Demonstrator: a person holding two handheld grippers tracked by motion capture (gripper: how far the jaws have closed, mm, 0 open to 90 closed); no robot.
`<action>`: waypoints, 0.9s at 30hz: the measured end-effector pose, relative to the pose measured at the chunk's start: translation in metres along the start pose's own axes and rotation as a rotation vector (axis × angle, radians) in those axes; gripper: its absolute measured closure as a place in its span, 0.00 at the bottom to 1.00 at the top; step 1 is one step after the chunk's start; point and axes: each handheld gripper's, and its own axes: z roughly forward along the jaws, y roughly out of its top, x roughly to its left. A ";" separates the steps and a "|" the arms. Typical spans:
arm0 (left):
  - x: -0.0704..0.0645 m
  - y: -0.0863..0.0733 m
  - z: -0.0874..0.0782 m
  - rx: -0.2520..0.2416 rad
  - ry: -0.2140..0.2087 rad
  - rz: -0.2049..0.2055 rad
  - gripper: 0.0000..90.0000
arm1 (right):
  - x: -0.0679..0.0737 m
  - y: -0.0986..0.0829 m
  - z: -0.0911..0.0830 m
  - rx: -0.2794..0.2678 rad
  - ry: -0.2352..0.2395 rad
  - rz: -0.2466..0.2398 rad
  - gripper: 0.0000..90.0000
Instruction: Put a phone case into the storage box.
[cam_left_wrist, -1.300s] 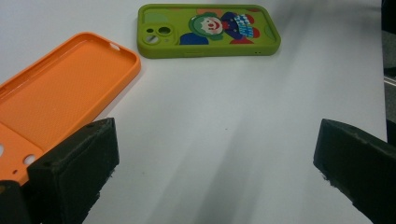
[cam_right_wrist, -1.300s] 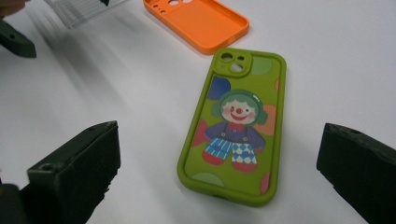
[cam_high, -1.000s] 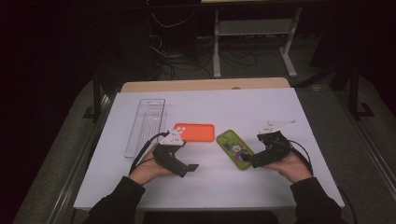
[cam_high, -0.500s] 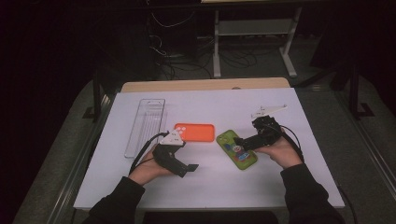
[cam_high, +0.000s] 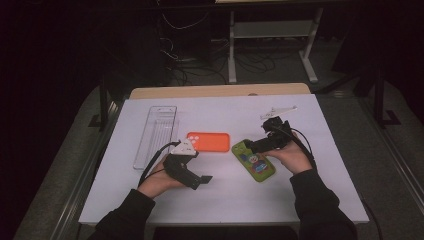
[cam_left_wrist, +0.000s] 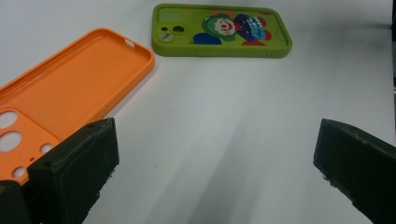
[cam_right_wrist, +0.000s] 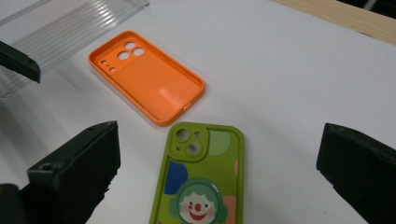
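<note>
The green phone case (cam_right_wrist: 200, 182) lies on the white table (cam_high: 320, 190) just right of the orange case (cam_high: 208, 141), between the spread jaws of the right gripper (cam_high: 252, 145); left gripper (cam_high: 200, 181) likewise spread.

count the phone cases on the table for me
2. The orange case lies open side up at the table's middle, beside the clear tray. The green clown case lies just right of it, under the right gripper.

Bare tabletop (cam_high: 300, 200) before both cases (cam_high: 208, 141)
</note>
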 end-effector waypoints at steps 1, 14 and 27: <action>0.000 0.000 0.000 0.001 0.000 0.000 0.00 | 0.000 0.000 0.000 0.009 -0.009 0.003 0.00; 0.000 0.000 0.001 0.010 -0.002 -0.008 0.00 | -0.001 -0.006 0.004 0.048 -0.063 0.034 0.00; 0.001 0.000 0.000 0.021 -0.001 0.002 0.00 | 0.004 -0.018 0.015 0.103 -0.059 0.040 0.00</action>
